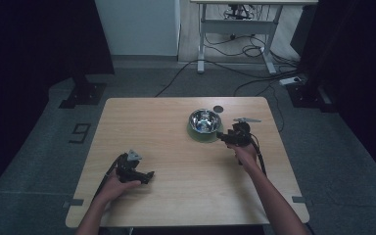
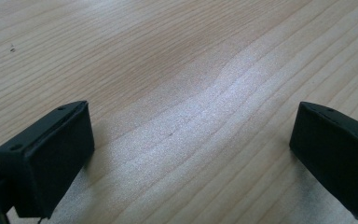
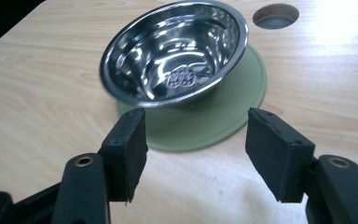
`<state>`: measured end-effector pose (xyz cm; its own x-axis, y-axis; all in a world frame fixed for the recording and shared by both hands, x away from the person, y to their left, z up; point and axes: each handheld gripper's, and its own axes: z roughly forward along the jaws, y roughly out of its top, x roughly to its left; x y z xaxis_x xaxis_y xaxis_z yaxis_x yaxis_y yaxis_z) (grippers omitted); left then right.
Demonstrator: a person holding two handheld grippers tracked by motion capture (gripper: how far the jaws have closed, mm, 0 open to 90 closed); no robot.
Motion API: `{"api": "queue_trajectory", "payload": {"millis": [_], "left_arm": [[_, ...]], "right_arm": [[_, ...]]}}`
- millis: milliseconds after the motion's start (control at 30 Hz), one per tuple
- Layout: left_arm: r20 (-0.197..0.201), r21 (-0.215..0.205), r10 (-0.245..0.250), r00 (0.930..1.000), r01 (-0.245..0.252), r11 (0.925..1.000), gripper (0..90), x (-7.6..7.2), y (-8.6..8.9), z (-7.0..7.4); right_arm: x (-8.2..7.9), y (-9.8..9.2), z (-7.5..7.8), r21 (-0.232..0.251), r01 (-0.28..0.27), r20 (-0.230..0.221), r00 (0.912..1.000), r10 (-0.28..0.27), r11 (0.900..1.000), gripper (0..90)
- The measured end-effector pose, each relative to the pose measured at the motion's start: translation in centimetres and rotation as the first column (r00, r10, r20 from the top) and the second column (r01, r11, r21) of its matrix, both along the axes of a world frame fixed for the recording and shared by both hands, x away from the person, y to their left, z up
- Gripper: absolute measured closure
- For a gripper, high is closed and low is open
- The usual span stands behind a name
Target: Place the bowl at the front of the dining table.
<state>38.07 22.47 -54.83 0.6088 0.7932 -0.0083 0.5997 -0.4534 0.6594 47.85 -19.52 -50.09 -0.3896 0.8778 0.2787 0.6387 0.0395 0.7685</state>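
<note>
Both black hand-held grippers are spread wide, holding nothing: left gripper [image 1: 149, 175] low over the bare wooden table [image 1: 176, 147], right gripper [image 3: 193, 140] facing a shiny steel bowl [image 3: 175, 51] on its round green mat [image 3: 233, 107].

Empty steel bowl [image 3: 175, 53] sits upright, apparently off-centre, on green mat [image 3: 223, 112].

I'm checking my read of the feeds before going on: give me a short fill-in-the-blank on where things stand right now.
1. The steel bowl sits on a round ____ mat.
2. The right gripper faces the bowl with its jaws ____.
3. The left gripper has only bare ____ tabletop between its open jaws.
4. Inside, the bowl is ____.

Missing words: green; open; wooden; empty
</note>
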Motion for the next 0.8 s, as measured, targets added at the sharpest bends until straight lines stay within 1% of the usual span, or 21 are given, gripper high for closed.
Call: {"api": "queue_trajectory", "payload": {"millis": [67,133,233,267,333,400,433,533,667,800], "left_arm": [[0.0,0.0,0.0,1.0,0.0,1.0,0.0,0.0,0.0,0.0],[0.0,0.0,0.0,1.0,0.0,1.0,0.0,0.0,0.0,0.0],[0.0,0.0,0.001,1.0,-0.001,1.0,0.0,0.0,0.0,0.0],[0.0,0.0,0.002,1.0,-0.002,1.0,0.0,0.0,0.0,0.0],[0.0,0.0,0.002,1.0,-0.002,1.0,0.0,0.0,0.0,0.0],[0.0,0.0,0.002,1.0,-0.002,1.0,0.0,0.0,0.0,0.0],[0.001,0.0,0.002,1.0,-0.002,1.0,0.0,0.0,0.0,0.0],[0.001,0.0,0.002,1.0,-0.002,1.0,0.0,0.0,0.0,0.0],[0.0,0.0,0.003,1.0,-0.003,1.0,0.0,0.0,0.0,0.0],[0.001,0.0,0.004,1.0,-0.004,1.0,0.0,0.0,0.0,0.0]], "right_arm": [[-0.8,-0.1,0.1,0.0,-0.011,-0.006,0.9999,0.011,1.0,38.2],[-1.5,-0.2,0.0,0.0,-0.015,0.003,0.9999,0.015,1.0,38.6],[-2.3,-0.2,-0.1,-0.005,-0.033,-0.006,0.9994,0.033,0.999,38.1],[-2.7,-0.2,-0.2,-0.007,-0.034,0.001,0.9994,0.034,0.999,38.3],[-3.3,-0.2,-0.3,-0.009,-0.041,-0.002,0.9992,0.041,0.999,38.2],[-3.9,-0.1,-0.2,-0.016,-0.05,-0.009,0.9987,0.05,0.999,37.7],[-4.2,-0.1,-0.1,-0.016,-0.053,-0.003,0.9986,0.053,0.998,37.9],[-5.2,-0.2,0.0,-0.017,-0.066,-0.005,0.9978,0.066,0.998,37.9],[-6.8,-0.1,-0.2,-0.035,-0.09,-0.016,0.9959,0.089,0.995,37.6],[-8.0,0.0,-0.5,-0.048,-0.113,-0.026,0.9934,0.112,0.992,37.4]]}}
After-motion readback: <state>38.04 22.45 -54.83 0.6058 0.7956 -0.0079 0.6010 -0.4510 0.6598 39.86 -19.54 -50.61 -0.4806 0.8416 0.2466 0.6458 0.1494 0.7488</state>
